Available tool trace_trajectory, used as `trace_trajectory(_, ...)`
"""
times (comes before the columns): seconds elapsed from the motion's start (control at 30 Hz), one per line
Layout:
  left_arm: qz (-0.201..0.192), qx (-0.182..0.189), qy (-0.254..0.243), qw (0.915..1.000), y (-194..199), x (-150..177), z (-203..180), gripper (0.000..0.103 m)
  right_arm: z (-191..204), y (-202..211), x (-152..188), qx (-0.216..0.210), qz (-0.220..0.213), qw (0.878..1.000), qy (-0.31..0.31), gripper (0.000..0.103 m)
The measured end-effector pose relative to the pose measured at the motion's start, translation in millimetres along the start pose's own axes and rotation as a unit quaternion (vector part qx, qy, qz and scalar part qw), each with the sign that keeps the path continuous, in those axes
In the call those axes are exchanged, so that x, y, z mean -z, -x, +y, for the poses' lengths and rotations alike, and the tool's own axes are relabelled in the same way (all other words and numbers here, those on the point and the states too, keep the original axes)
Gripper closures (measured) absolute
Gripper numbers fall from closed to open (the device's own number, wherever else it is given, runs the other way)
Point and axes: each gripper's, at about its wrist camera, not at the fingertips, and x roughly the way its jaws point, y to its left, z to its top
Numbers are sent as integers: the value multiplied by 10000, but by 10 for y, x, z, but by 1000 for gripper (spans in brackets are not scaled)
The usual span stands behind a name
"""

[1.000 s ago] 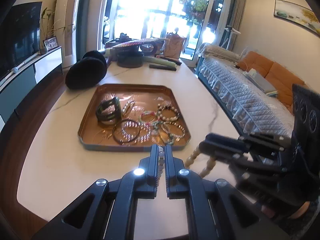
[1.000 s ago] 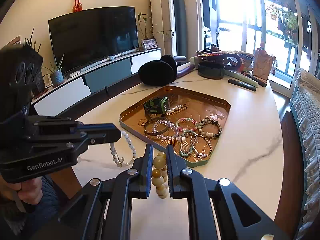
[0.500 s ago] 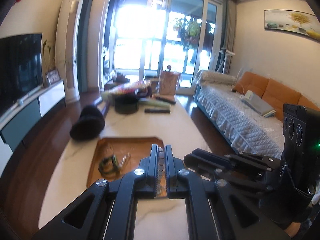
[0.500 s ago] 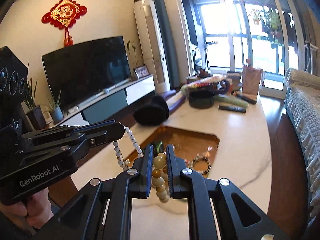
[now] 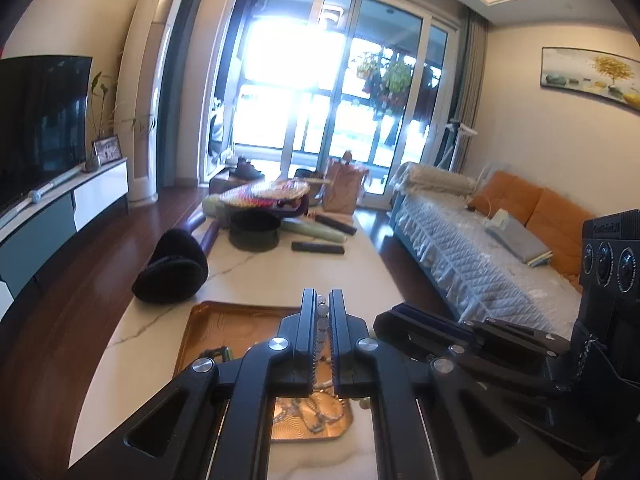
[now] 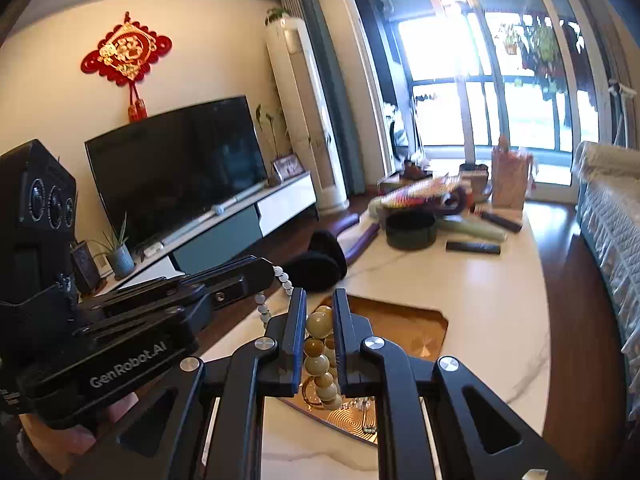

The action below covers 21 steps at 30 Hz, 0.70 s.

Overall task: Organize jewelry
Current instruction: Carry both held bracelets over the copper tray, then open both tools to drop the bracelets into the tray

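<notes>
My left gripper [image 5: 322,300] is shut on a white bead strand [image 5: 322,322], held above the copper tray [image 5: 224,320]. In the right wrist view the left gripper [image 6: 256,276] shows at the left with that white strand [image 6: 282,278] hanging from its tip. My right gripper [image 6: 319,300] is shut on a string of large yellow-brown beads [image 6: 318,354], also above the copper tray [image 6: 404,320]. The right gripper [image 5: 390,322] shows at the right in the left wrist view. Several bracelets [image 5: 316,410] lie in the tray, mostly hidden behind the fingers.
On the white marble table [image 5: 256,276] lie black earmuffs [image 5: 172,268], a dark round box [image 5: 254,230], a black remote [image 5: 318,247] and a woven fan [image 5: 266,192]. A covered sofa [image 5: 472,256] stands right, a TV cabinet [image 5: 60,208] left.
Both grippers have risen from just above the tray and tilted up, lifting their bead strands. The tray has dropped low in both views.
</notes>
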Motion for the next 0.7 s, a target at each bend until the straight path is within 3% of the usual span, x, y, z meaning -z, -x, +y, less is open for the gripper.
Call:
trace_trajectory(0.13, 397, -28, 287, 9988, -487, 118, 231, 97, -178, -417, 54, 41, 280, 9996, -80, 91)
trace_trajectory(0.27, 667, -123, 217, 9975, -969, 141, 415, 97, -400, -885, 93, 158, 514, 9985, -51, 91)
trace_trajectory(0.5, 1188, -404, 574, 9904, -1723, 353, 864, 97, -942, -1636, 313, 131, 1059, 9920, -671, 91)
trace_trajectory(0.6, 1359, -530, 576, 9876, -1909, 476, 991, 97, -1100, -1846, 432, -38, 1274, 9878, -893, 91)
trace_trajectory(0.7, 1444, -621, 538, 9861, -2003, 532, 1061, 97, -1130, -1909, 474, 41, 1315, 9886, -734, 91)
